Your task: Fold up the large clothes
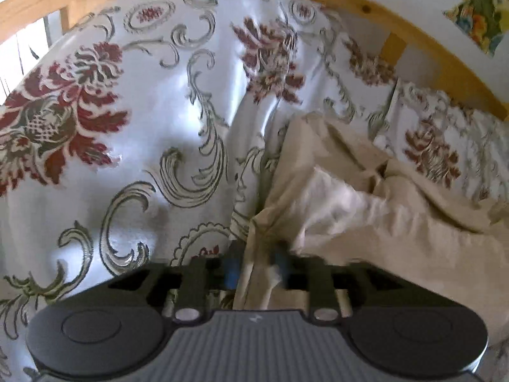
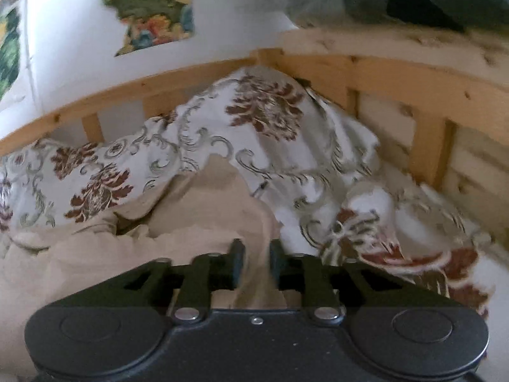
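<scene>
Beige garment [image 1: 366,197] lying bunched beside the floral bedspread [image 1: 127,127].
Left tongs [image 1: 257,267] and right tongs [image 2: 256,262] are each pinching a fold, garment stretching between them.

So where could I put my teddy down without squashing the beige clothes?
The flattest free patch is the flowered cover, between the wooden rail and the beige garment. It is crowded where that garment lies bunched and both grippers have cloth between their fingers, and in the corner, where the cover is heaped up.
</scene>
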Tool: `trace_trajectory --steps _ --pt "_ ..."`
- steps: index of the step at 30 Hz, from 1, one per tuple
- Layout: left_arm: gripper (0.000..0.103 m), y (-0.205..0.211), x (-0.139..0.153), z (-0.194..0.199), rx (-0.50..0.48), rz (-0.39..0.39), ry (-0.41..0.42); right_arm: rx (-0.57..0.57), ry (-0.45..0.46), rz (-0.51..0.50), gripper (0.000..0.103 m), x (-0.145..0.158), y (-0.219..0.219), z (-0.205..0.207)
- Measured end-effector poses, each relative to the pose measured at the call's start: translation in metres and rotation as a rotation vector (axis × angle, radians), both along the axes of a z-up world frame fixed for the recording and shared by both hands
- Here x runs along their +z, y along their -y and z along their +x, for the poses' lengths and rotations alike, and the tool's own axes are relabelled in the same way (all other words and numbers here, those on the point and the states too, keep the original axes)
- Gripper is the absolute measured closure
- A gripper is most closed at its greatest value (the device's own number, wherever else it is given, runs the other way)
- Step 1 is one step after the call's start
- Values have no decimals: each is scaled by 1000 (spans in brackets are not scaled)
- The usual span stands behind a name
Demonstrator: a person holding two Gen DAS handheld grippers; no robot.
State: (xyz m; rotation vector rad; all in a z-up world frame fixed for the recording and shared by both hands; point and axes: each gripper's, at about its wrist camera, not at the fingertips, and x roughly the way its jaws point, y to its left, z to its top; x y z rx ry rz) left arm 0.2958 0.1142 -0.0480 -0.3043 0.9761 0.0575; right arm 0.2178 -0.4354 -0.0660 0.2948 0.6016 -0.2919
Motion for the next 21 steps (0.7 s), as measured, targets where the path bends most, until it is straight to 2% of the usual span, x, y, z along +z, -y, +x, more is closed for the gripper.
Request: trace_trajectory --steps 1,2,3,4,6,8,9,10,11,12,14,18,20,21 --pt "32 0 6 -5 0 1 29 -15 23 50 57 5 6 -9" --pt "26 2 11 -10 -7 8 60 -33 37 93 51 10 10 -17" --pt "26 4 14 -14 -20 23 82 -50 32 134 38 13 15 -25" --pt "26 7 16 -16 -37 40 90 -57 18 165 30 14 18 -29" --pt "26 16 15 -14 -67 81 84 -45 -5 208 31 12 28 -36" --pt "31 24 9 -12 -91 149 50 -47 -60 210 37 8 35 -38" --pt "36 29 5 -10 -99 194 24 -37 -90 212 51 4 38 -38" --pt "48 32 -2 -4 -104 234 -4 -10 -120 219 62 0 39 -38" --pt "52 34 -10 -1 -107 270 -42 17 -145 222 64 -4 39 -38" --pt "53 33 -16 2 -112 260 -68 49 -173 212 65 -8 37 -38" --pt "65 29 -22 5 -98 198 -75 103 -226 147 67 -13 27 -37" --pt "70 22 -22 6 -63 162 -74 146 -233 147 67 -14 19 -34" --pt "76 21 -21 4 -60 164 -74 157 -229 136 79 -17 17 -32" --pt "77 21 -20 3 -58 170 -73 152 -232 132 94 -19 17 -30"
